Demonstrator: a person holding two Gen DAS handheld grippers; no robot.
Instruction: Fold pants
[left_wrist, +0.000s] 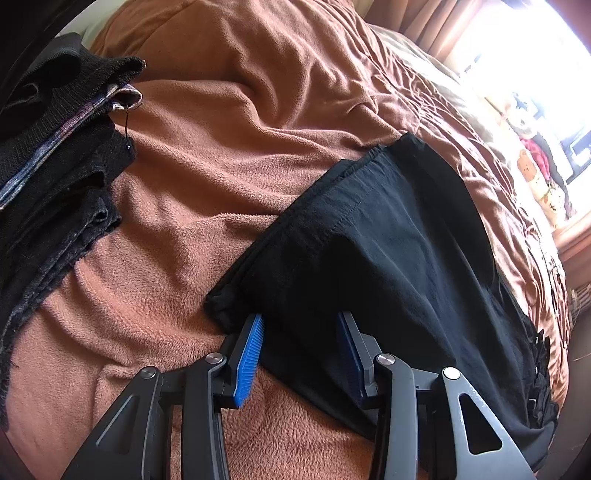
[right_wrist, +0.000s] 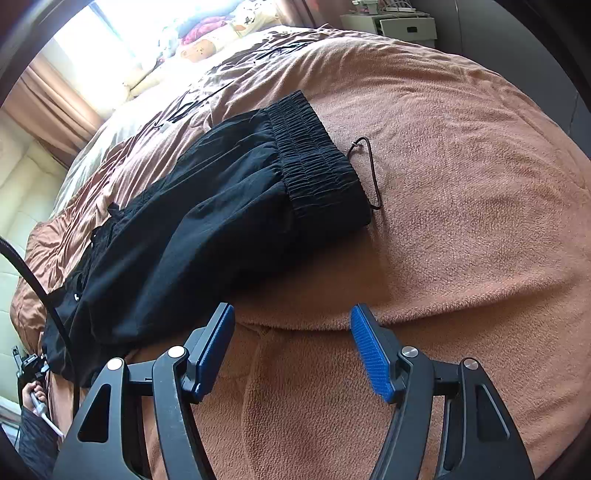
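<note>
No legible text, label, brand, number or sign is found in either view; the printed items at the window are too blurred.

**Gripper status: both spread**

I see the left gripper (left_wrist: 300, 332) with jaws parted, blue pads (left_wrist: 251, 354) facing inward, angled low. The right gripper (right_wrist: 291, 325) is likewise spread wide, nothing between its fingers (right_wrist: 369, 350), tilted downward.

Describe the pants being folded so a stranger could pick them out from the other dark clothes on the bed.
On the brown fleece blanket covering the bed, the black pants lie flat by themselves in front of both grippers. Unlike the stack of folded dark clothes to the left, they have a gathered elastic waistband with a loose drawstring.
</note>
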